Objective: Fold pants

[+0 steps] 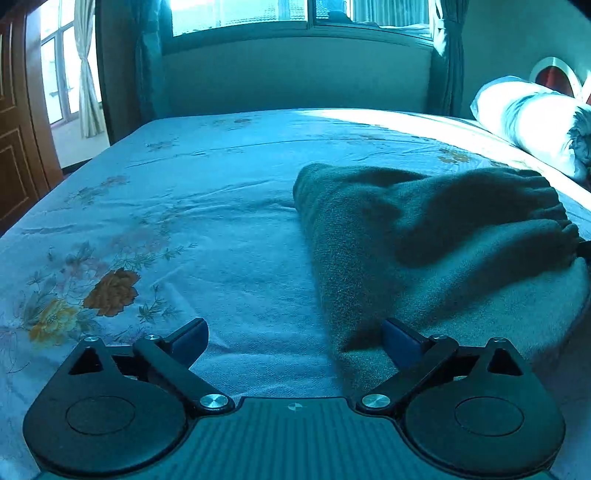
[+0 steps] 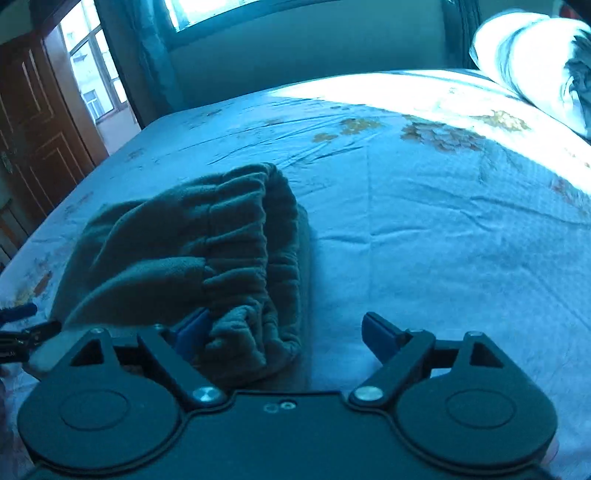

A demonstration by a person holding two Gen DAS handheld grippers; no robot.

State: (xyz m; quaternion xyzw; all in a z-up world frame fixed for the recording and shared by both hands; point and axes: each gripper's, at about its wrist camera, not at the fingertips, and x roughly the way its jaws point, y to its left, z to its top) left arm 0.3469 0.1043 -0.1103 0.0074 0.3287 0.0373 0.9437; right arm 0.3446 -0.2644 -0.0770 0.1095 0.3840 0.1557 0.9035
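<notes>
Dark grey fleece pants [image 1: 424,236] lie folded in a thick bundle on the bed, right of centre in the left wrist view. In the right wrist view the pants [image 2: 207,251] lie at the left, elastic waistband on top. My left gripper [image 1: 295,339] is open and empty, low over the sheet, its right finger at the pants' near edge. My right gripper [image 2: 284,332] is open, its left finger against the waistband end, the cloth lying between the jaws. The left gripper's tip [image 2: 22,332] shows at the far left edge of the right wrist view.
The bed [image 1: 207,206] has a light floral sheet. A rolled white quilt and pillow [image 1: 532,122] lie at the right. A window and curtains [image 1: 295,18] stand beyond the bed. A wooden door [image 1: 18,129] is at the left.
</notes>
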